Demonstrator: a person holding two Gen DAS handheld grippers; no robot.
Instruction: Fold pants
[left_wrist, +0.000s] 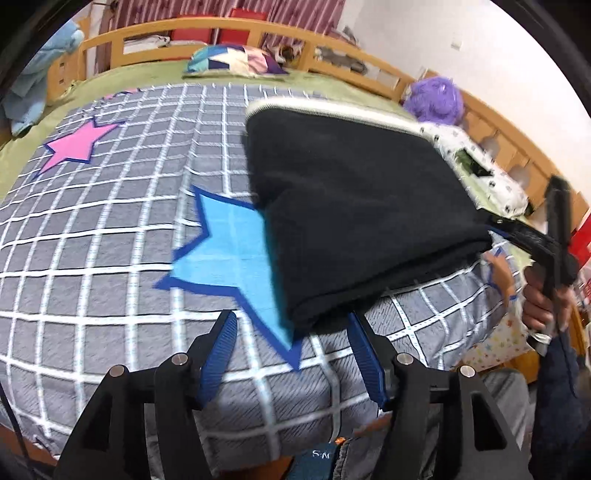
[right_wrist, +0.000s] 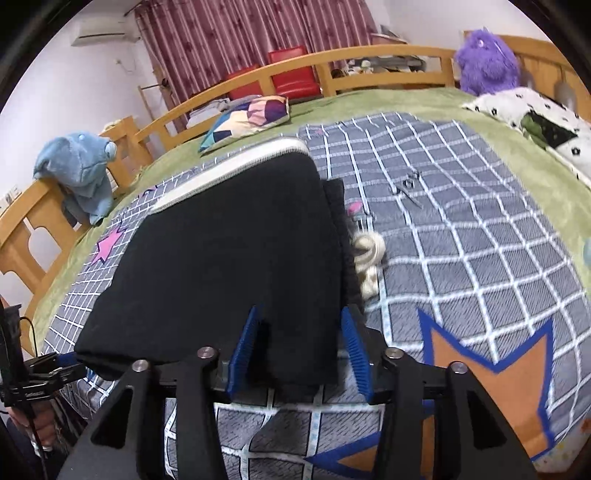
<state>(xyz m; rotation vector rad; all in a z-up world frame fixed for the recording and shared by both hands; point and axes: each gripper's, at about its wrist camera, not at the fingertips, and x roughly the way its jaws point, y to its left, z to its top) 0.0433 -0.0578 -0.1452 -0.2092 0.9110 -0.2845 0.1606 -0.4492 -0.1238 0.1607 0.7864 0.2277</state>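
Wooden-railed bed (right_wrist: 369, 61) with green sheet, under grey white-checked quilt with appliqué stars (left_wrist: 110, 236). Black folded fleece pants with pale waistband (right_wrist: 229, 266) lie flat on quilt, near its front edge. Purple plush toy (right_wrist: 485, 61) at bed's far corner. Left hand-held gripper (left_wrist: 291, 345): jaws apart, nothing between, just short of pants' near corner. Right hand-held gripper (right_wrist: 299, 350): jaws parted, straddling pants' near edge, pads not pressing.

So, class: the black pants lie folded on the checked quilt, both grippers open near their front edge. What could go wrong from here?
1. The black fleece pants overhang the bed's front edge; a nudge from the right gripper might drag them off.
2. The cream drawstring hangs out and could snag.
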